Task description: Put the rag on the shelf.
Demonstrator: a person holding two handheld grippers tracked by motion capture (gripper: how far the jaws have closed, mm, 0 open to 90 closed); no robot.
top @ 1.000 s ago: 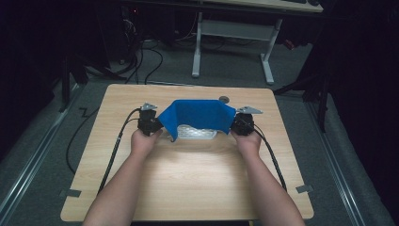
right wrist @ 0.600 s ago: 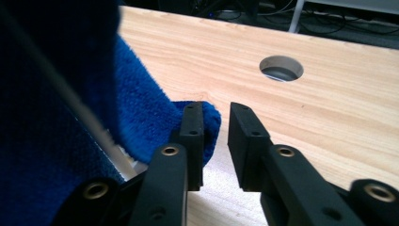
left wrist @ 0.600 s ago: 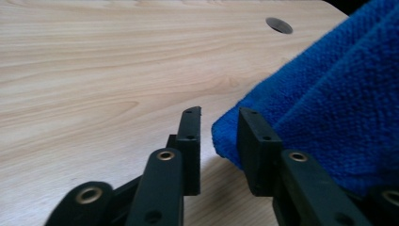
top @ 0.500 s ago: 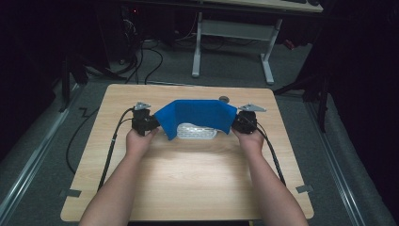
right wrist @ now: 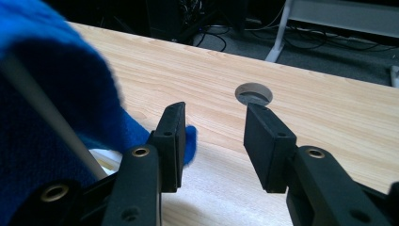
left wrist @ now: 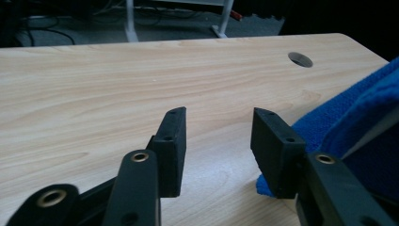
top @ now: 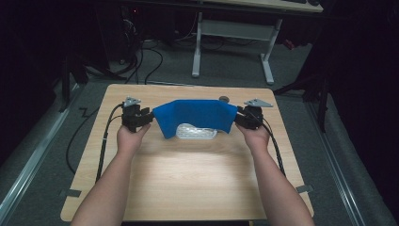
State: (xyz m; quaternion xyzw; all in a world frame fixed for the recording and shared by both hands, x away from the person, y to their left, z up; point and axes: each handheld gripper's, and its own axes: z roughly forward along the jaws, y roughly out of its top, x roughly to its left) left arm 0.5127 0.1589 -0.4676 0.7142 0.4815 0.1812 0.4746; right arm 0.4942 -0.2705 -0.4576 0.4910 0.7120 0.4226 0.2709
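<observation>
Between the two grippers, a blue towel (top: 195, 117) stands draped across the far half of the table (top: 188, 188), its long axis running straight from the left gripper (top: 141, 117) to the right gripper (top: 241, 118), with a pale crinkled packet (top: 195, 132) lying under its near edge. Both sets of jaws have just been opening, and each now stands wide with nothing between the pads. In the left gripper view the towel's end (left wrist: 357, 141) lies just outside the right-hand jaw, beside it rather than in the gap; in the right gripper view the towel (right wrist: 56, 94) bulks to the left of the jaws, a blue corner poking just past the left pad. Each end is thus equally close to its own claw, inward toward the table's middle. Any re-grip would, by my judgement, turn on moving each claw inward along that axis. A cable hole (right wrist: 253, 93) sits ahead of the right claw.
</observation>
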